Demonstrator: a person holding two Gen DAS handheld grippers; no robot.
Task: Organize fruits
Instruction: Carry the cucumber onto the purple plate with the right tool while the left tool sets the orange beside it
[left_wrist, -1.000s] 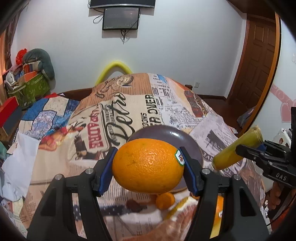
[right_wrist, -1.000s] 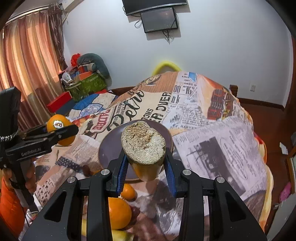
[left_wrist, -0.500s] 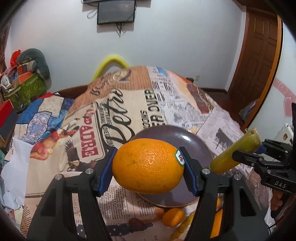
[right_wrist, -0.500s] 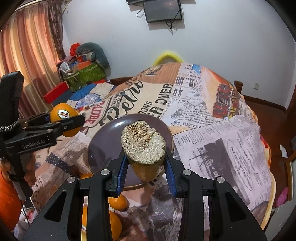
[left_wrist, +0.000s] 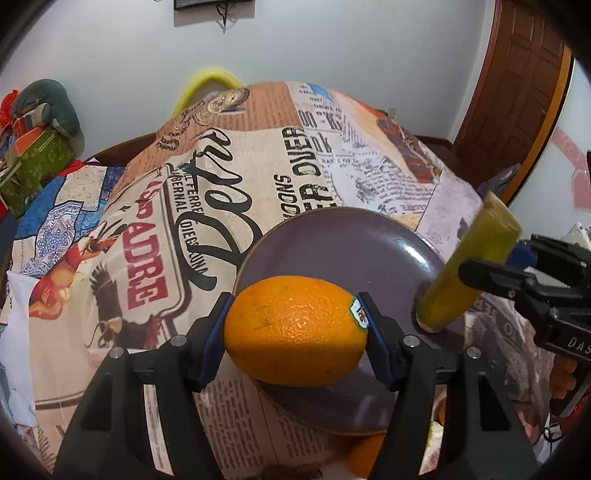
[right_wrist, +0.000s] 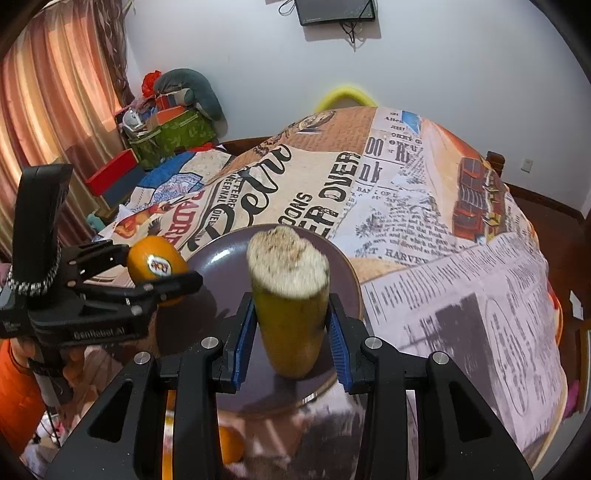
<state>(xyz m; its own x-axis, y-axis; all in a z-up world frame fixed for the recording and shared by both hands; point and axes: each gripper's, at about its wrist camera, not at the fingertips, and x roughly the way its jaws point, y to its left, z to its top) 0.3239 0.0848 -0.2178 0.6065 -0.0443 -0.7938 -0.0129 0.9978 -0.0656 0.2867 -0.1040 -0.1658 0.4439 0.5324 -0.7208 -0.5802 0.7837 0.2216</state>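
Placing step. Your left gripper (left_wrist: 295, 328) clamps the orange (left_wrist: 295, 332); right gripper (right_wrist: 291, 328) clamps the cane (right_wrist: 290, 295), both over the plate's (left_wrist: 332, 240) near edge. Next: lower, release.

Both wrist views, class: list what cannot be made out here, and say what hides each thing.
1. Left wrist view: whether the orange touches the plate; the orange itself hides the contact.
2. Right wrist view: the yellow stalk's lower end is blurred, so contact with the plate is unclear.
3. Both views: loose fruit at the bottom edge, cut off by the fingers and blurred.
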